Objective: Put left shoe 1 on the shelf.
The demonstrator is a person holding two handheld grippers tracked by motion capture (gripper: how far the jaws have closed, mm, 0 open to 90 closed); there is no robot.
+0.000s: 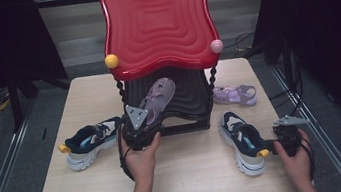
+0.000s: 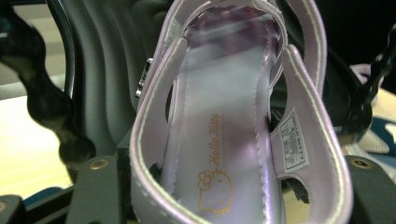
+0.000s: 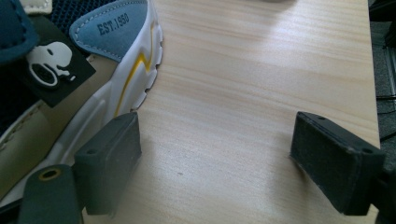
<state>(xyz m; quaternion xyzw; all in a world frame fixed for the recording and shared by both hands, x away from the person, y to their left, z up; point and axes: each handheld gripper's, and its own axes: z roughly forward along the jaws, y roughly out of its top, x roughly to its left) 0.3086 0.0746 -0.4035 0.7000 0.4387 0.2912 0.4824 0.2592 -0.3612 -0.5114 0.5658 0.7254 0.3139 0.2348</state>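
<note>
The left claw [image 1: 147, 115] is clamped on the heel of a purple sandal [image 1: 158, 100], holding it toe-first into the black lower shelf [image 1: 186, 99] of the red shoe rack [image 1: 158, 22]. This looks like the placing step; next, set it down flat and let go. The right claw [image 3: 215, 158] stands apart and empty, just beside a navy sneaker [image 1: 242, 141] on the surface [image 1: 194, 173].

I'm seeing even overhead light brightening the desk [image 1: 194, 173] while surroundings are staying dark; the sandal [image 2: 224, 140] is blurring and glaring close up, and jaws are casting soft shadows.
</note>
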